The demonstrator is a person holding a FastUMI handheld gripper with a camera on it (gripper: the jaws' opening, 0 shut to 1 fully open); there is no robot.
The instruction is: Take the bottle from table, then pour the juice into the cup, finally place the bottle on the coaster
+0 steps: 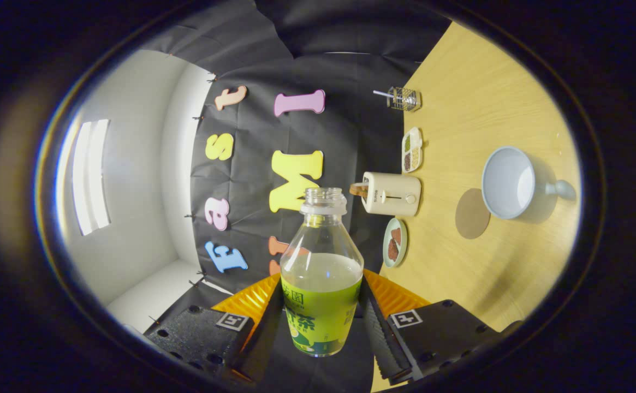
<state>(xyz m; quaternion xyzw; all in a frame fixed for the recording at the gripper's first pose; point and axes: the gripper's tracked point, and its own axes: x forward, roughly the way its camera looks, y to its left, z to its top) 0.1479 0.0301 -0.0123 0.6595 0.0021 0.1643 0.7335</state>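
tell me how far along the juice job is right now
Done: the bottle is off the table, clamped between the two fingers of the gripper, uncapped and with juice inside. In hand: the view is rolled sideways, so a tilt toward the cup may be under way, but the cup looks empty. Left: pouring, then setting the bottle on the bare round coaster beside the cup.

The bottle (pixel 322 273) is clear, with a green-and-yellow label and pale juice. The cup (pixel 509 183) is pale blue, the coaster (pixel 471 214) brown, the table (pixel 476 98) light wood-grained.
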